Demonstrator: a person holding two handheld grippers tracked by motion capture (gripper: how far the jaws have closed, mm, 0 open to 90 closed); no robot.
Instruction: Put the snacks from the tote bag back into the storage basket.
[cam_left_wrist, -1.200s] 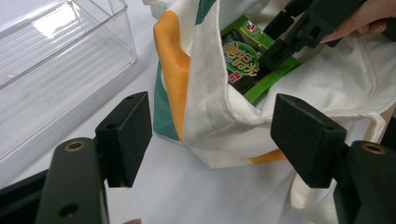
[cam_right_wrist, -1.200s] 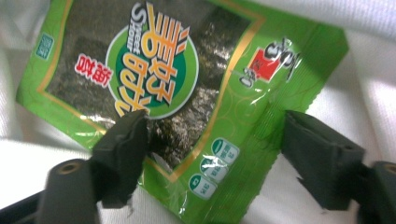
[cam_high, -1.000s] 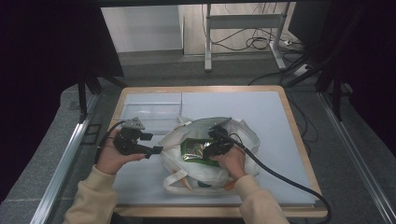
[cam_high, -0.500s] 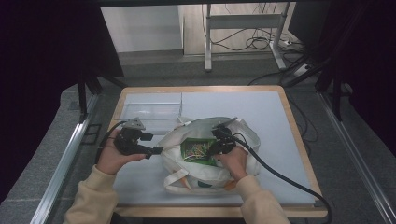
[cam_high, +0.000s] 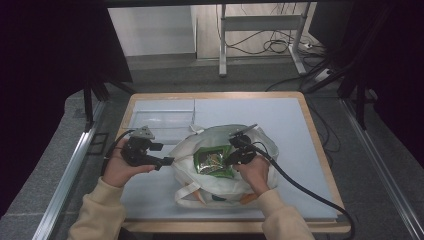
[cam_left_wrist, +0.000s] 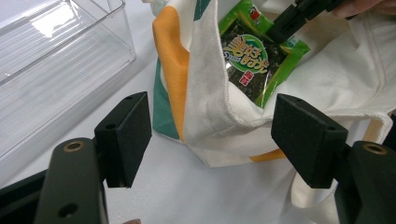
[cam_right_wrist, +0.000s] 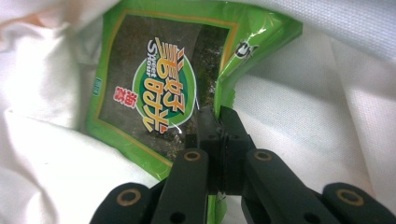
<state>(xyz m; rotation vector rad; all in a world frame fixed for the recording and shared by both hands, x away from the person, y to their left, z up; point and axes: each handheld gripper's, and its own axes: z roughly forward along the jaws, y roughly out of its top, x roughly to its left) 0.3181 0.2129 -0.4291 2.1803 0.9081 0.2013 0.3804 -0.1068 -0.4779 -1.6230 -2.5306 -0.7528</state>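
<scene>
Right gripper (cam_right_wrist: 217, 122): jaws just closed, pinching green snack packet (cam_right_wrist: 159, 88) edge inside white tote bag (cam_high: 220, 170). Left gripper (cam_left_wrist: 212, 135): jaws wide, straddling bag rim, level beside it.

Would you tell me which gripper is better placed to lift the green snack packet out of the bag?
Right. The right gripper is already shut on the green snack packet; the left gripper stands open at the bag rim.

Wood-framed table (cam_high: 320, 135) with pale blue top, grey floor (cam_high: 165, 70) beyond, white metal stand (cam_high: 260, 25), tangled cables (cam_high: 270, 46), dark curtains (cam_high: 45, 60) either side.
</scene>
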